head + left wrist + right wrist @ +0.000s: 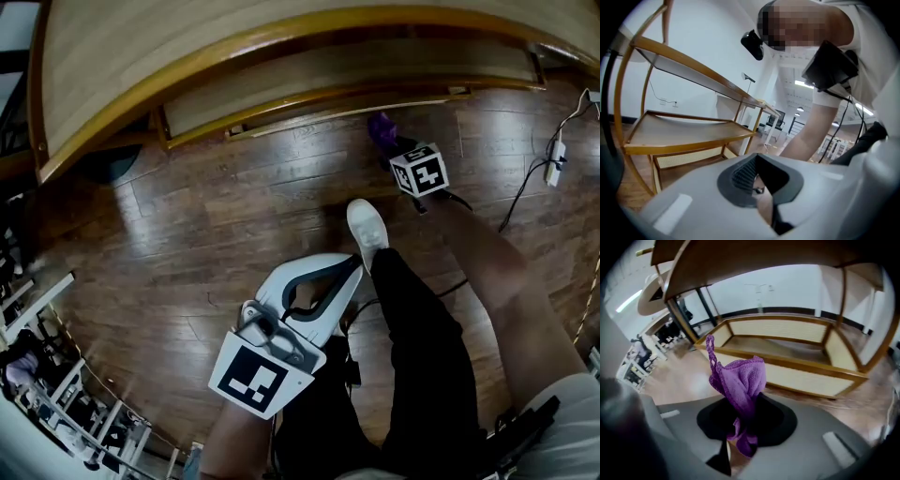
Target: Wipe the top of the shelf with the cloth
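The wooden shelf has its broad top (pixel 187 56) at the upper left of the head view, with a lower tier (pixel 356 75) beneath it. My right gripper (pixel 394 150) hangs low in front of that tier, near the floor, and is shut on the purple cloth (pixel 382 129). In the right gripper view the cloth (pixel 740 378) stands bunched up out of the shut gripper (pixel 743 423), facing the shelf's bottom frame (pixel 797 362). My left gripper (pixel 352 266) is held back by the person's leg, shut and empty. Its own view shows the gripper (pixel 761 183) and the shelf's tiers (pixel 684 131) to the left.
A white shoe (pixel 367 230) and the person's legs stand on the dark wooden floor (pixel 206 216) between the grippers. A power strip with cable (pixel 555 159) lies at the far right. White railings (pixel 47 375) show at the lower left.
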`<state>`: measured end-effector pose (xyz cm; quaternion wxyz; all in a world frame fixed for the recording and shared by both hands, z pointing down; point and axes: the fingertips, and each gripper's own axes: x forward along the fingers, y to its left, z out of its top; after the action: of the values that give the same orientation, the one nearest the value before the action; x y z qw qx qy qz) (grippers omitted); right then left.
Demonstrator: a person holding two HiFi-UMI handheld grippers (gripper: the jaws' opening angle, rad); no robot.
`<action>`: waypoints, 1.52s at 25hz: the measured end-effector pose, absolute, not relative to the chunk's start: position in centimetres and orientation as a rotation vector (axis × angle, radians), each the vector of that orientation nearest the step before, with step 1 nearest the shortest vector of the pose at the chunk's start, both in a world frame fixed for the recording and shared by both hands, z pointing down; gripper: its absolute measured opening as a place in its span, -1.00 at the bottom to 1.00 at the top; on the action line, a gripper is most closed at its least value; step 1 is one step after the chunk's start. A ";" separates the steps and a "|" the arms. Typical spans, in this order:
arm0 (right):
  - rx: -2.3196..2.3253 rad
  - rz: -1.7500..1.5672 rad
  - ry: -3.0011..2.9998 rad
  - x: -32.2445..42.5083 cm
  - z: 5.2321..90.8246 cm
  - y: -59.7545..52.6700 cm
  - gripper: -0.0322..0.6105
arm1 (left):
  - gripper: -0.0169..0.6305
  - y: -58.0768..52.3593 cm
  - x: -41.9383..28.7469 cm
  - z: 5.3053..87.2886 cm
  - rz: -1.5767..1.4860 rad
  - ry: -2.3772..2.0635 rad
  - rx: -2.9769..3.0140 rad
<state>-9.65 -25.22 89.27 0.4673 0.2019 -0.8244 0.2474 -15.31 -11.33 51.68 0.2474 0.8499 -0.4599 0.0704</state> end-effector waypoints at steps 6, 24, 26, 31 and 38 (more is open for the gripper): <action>0.073 0.530 -2.100 -28.3 91.2 -13.1 -0.58 | -0.89 -6.9 -19.5 53.2 0.206 -1.362 2.243; 0.396 0.434 -1.963 -22.6 95.7 -24.2 -0.58 | -0.89 -7.4 -19.6 56.1 0.211 -1.326 2.294; 0.460 0.451 -1.920 -18.1 96.3 -26.7 -0.58 | -0.89 -8.2 -18.5 56.2 0.213 -1.288 2.308; 0.645 0.486 -1.798 -6.3 96.2 -32.6 -0.58 | -0.89 -10.1 -15.4 56.0 0.242 -1.174 2.353; 0.813 0.452 -1.649 6.8 95.0 -39.4 -0.58 | -0.89 -11.9 -12.8 56.1 0.294 -1.079 2.380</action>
<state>6.78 -39.38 94.99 0.5844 0.3483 -0.7068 0.1938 -12.80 -11.92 56.12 0.2534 0.8755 -0.3969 0.1081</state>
